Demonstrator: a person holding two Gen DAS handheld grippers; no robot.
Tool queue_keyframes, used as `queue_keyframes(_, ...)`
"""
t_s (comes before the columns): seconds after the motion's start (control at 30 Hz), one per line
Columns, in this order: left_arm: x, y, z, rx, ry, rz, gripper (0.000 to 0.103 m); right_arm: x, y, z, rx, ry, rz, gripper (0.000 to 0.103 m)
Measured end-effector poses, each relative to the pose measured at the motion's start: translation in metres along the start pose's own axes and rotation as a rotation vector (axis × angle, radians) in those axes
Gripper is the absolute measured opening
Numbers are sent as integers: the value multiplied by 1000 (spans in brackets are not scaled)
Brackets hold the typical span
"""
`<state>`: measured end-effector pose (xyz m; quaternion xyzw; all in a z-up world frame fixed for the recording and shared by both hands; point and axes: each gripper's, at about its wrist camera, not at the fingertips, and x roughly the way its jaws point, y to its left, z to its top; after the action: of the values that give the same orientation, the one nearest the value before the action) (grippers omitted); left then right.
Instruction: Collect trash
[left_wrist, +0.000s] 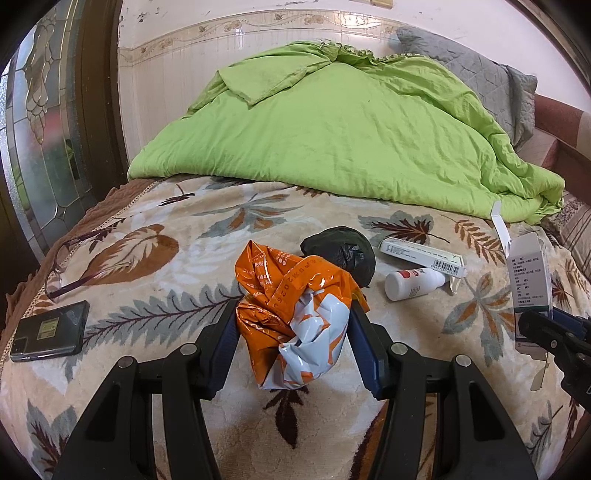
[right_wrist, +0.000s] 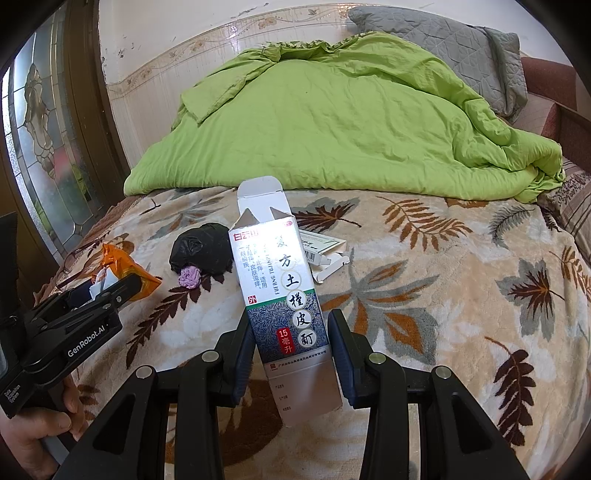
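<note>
A crumpled orange wrapper (left_wrist: 291, 317) is being clenched between the pads of the left gripper (left_wrist: 293, 332), and it is being held just above the leaf-patterned blanket (left_wrist: 155, 266) of the bed. An opened medicine carton (right_wrist: 286, 314) is being gripped upright by the right gripper (right_wrist: 290, 350), its top flap standing open. More trash is being left on the blanket beyond them: a black bag ball (left_wrist: 340, 253), a white bottle (left_wrist: 413, 282), a long flat box (left_wrist: 423, 256) and a purple wad (right_wrist: 190, 277) touching the black ball. A phone (left_wrist: 50, 332) and a pair of glasses (left_wrist: 70, 266) are lying near the bed's left edge, and these are likely being mistaken for trash if the sweep is careless. The slick wrapper is being held by its bulk only, so it is judged liable to slip out; the thin carton is at risk of being crushed or twisted loose, since only its lower half is being squeezed
</note>
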<state>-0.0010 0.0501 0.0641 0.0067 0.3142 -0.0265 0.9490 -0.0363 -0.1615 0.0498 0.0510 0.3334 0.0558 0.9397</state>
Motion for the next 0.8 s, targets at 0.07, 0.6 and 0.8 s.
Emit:
queue_keyframes(0.07,0,1,0,-2,0,6,56,1,1,0,1,1,2,42)
queue_keyframes(0.6,-3,-1,0,6,-15,5,56,0,1,0,-2,-1,1,42)
queue_keyframes(0.8,-3,-1,0,6,-14,2,56,0,1,0,-2,0,2,42)
